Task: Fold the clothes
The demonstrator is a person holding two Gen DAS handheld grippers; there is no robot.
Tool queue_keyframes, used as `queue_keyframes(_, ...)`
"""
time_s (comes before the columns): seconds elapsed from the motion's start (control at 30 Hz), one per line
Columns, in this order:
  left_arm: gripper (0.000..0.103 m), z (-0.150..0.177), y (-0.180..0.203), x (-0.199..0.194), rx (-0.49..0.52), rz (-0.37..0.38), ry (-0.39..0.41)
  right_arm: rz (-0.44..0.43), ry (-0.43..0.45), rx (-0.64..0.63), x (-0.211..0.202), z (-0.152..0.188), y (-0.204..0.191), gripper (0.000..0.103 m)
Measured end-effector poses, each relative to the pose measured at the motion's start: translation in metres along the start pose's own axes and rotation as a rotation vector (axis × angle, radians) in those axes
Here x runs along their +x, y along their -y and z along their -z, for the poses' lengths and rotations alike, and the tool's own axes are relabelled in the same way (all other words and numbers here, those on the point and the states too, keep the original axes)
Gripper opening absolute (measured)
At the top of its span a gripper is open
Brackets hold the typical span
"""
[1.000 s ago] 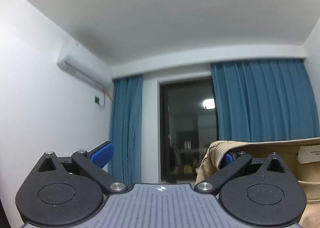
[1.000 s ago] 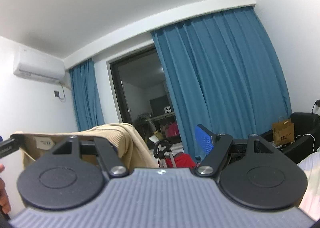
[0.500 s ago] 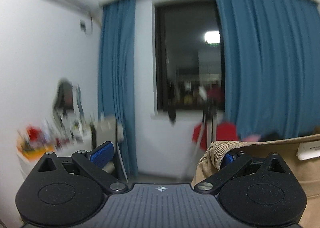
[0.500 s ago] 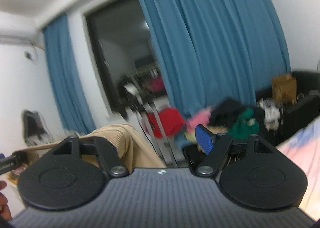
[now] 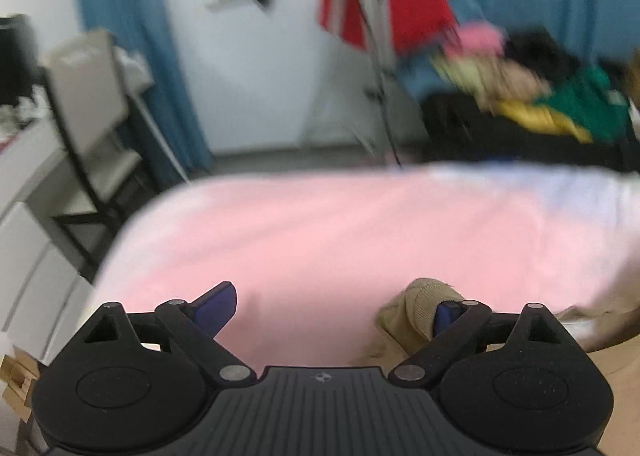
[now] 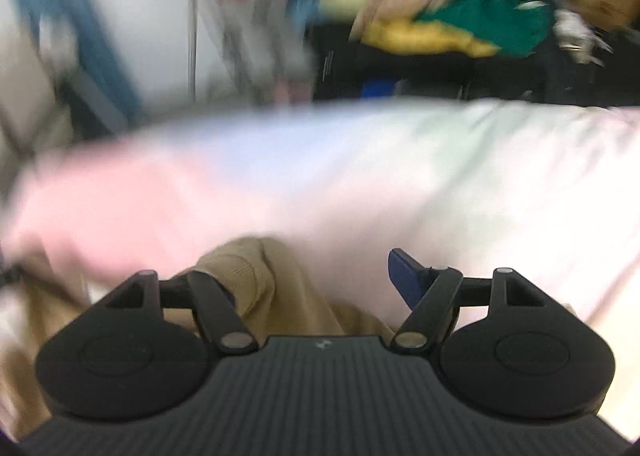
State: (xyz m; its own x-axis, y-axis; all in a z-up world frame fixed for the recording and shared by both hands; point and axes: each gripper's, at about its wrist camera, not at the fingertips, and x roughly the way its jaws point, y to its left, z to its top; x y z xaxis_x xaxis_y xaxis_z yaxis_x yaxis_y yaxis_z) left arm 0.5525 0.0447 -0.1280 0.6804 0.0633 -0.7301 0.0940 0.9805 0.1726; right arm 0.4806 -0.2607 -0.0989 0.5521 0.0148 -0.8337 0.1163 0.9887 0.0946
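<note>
A tan ribbed garment (image 5: 420,310) hangs over the right finger of my left gripper (image 5: 332,306), whose jaws stand wide apart. The same tan garment (image 6: 256,276) drapes over the left finger of my right gripper (image 6: 316,276), also spread wide. The cloth stretches between the two grippers and trails below them. Both grippers hover low over a bed with a pink and white sheet (image 5: 360,232), which also shows in the right wrist view (image 6: 400,175). Both views are motion-blurred.
Beyond the bed's far edge lies a pile of clothes (image 5: 540,95), also in the right wrist view (image 6: 460,23), red, pink, yellow and green on dark furniture. A chair (image 5: 88,103) and white drawers stand at the left. Blue curtains (image 5: 132,35) hang behind.
Both grippers have swung down from pointing at the ceiling and window to pointing at the bed. The tan garment stayed hooked on their inner fingers and came down with them.
</note>
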Motion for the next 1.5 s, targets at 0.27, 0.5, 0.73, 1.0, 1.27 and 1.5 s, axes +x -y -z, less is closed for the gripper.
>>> queue_keyframes(0.27,0.097,-0.002,0.001,-0.005,0.074,0.171,-0.09,-0.181,-0.024,-0.153,-0.003,-0.026,-0.026,0.072)
queue_keyframes(0.5,0.102,0.029,-0.011,-0.088,0.03,0.183,0.05,-0.183,0.145,-0.093,-0.061,0.003,-0.033,0.073)
queue_keyframes(0.73,0.102,0.106,-0.024,-0.215,-0.057,0.138,0.216,-0.169,0.334,0.051,-0.126,0.121,-0.036,0.073)
queue_keyframes(1.0,0.103,0.257,-0.028,-0.372,-0.154,0.043,0.276,-0.083,0.359,0.052,-0.164,0.257,-0.059,0.073)
queue_keyframes(1.27,0.103,0.351,-0.065,-0.421,-0.275,-0.018,0.221,-0.028,0.337,-0.035,-0.14,0.3,-0.078,0.073)
queue_keyframes(1.5,0.103,0.351,-0.049,-0.385,-0.245,-0.033,0.205,0.013,0.407,-0.103,-0.113,0.318,-0.083,0.086)
